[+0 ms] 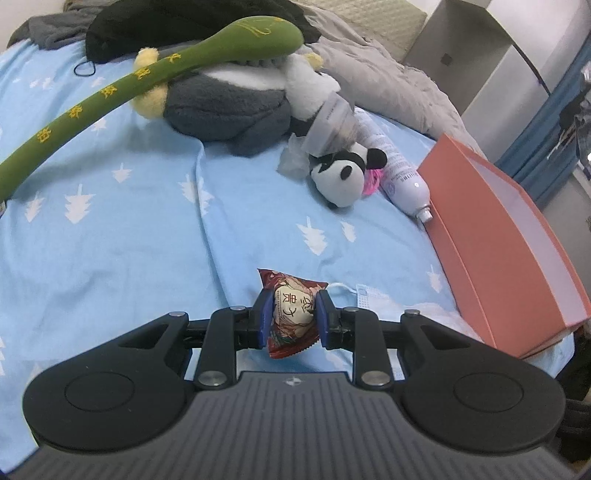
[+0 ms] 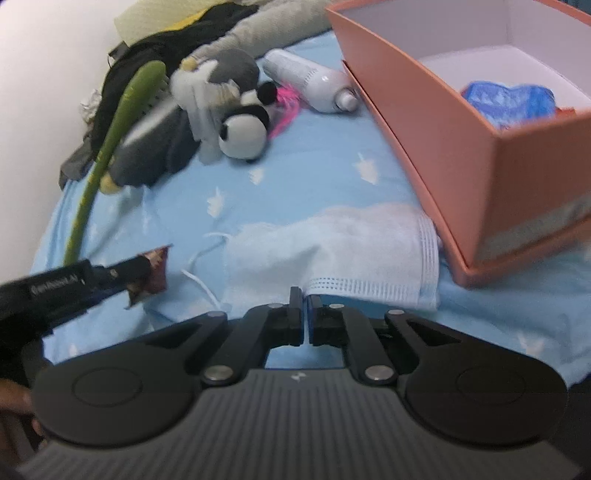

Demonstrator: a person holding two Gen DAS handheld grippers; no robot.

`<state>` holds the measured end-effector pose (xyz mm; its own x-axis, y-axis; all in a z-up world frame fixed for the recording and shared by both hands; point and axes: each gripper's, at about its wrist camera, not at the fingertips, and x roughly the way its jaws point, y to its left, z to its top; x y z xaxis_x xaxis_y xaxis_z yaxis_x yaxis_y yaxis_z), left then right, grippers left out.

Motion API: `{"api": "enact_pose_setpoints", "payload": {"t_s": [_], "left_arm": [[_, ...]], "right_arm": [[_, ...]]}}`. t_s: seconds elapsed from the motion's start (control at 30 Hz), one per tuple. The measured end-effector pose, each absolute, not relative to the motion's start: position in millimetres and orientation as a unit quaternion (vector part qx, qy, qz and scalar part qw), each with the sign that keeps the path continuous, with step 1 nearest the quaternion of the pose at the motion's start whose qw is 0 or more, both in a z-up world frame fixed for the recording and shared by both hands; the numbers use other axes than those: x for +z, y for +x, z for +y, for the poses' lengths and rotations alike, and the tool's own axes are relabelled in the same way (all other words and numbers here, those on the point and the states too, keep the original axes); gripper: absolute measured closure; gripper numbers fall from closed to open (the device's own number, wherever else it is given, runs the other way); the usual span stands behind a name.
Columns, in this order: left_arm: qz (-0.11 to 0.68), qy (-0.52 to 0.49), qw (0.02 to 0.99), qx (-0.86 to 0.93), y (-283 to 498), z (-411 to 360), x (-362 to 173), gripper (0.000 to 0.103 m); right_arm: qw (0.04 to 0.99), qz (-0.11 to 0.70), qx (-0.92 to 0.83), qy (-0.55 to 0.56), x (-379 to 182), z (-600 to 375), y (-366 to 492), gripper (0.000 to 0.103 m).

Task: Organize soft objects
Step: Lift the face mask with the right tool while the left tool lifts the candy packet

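My left gripper (image 1: 292,314) is shut on a red snack packet (image 1: 291,314) and holds it just above the blue bed sheet; it shows at the left of the right wrist view (image 2: 149,275). My right gripper (image 2: 306,299) is shut and empty, its tips at the near edge of a white face mask (image 2: 332,251). A small panda plush (image 1: 341,173) lies in the middle, also in the right wrist view (image 2: 243,134). A grey penguin plush (image 1: 229,107) and a long green plush (image 1: 110,96) lie behind. An orange box (image 2: 443,122) stands at the right, holding a blue item (image 2: 509,101).
A white bottle (image 1: 402,173) lies between the panda and the orange box (image 1: 498,251). Black clothing (image 1: 177,22) and a grey blanket (image 1: 388,81) are piled at the back. A wall runs along the bed's left side in the right wrist view.
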<state>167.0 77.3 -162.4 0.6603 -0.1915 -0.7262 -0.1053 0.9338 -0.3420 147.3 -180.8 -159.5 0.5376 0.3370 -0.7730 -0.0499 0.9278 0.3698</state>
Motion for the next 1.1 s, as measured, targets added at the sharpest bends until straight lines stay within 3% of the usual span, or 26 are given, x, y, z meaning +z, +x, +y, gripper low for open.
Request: {"api": "enact_pose_setpoints", "payload": {"t_s": [0.07, 0.13, 0.2, 0.23, 0.43, 0.5, 0.77, 1.03, 1.1], "left_arm": [[0.412, -0.174, 0.894, -0.026, 166.0, 74.1, -161.7, 0.074], [0.415, -0.173, 0.893, -0.031, 164.5, 71.3, -160.5, 0.074], [0.416, -0.171, 0.893, -0.034, 163.8, 68.6, -158.8, 0.074], [0.415, -0.17, 0.893, -0.036, 162.6, 66.9, -157.4, 0.074], [0.408, -0.171, 0.896, -0.037, 154.5, 61.2, -148.0, 0.074], [0.406, -0.169, 0.897, -0.037, 151.3, 59.8, -145.1, 0.074], [0.418, -0.155, 0.894, -0.036, 145.2, 57.0, -142.4, 0.074], [0.424, -0.138, 0.895, -0.032, 148.4, 54.1, -146.3, 0.074], [0.425, -0.137, 0.894, -0.028, 149.0, 53.4, -147.0, 0.074]], "right_arm": [[0.858, 0.476, 0.117, 0.152, -161.6, -183.4, 143.1, 0.091], [0.861, 0.477, 0.111, 0.138, -159.1, -184.4, 136.9, 0.074], [0.868, 0.467, 0.112, 0.129, -153.6, -185.8, 128.7, 0.047], [0.871, 0.461, 0.114, 0.125, -149.8, -186.5, 124.5, 0.045], [0.899, 0.413, 0.133, 0.065, -128.2, -179.3, 117.9, 0.045], [0.907, 0.393, 0.142, 0.045, -126.2, -174.5, 123.6, 0.041], [0.902, 0.404, 0.145, -0.04, -145.6, -149.2, 152.3, 0.04], [0.891, 0.433, 0.132, -0.03, -177.0, -158.5, 169.9, 0.039], [0.891, 0.432, 0.138, -0.03, -176.8, -158.3, 168.8, 0.043]]}}
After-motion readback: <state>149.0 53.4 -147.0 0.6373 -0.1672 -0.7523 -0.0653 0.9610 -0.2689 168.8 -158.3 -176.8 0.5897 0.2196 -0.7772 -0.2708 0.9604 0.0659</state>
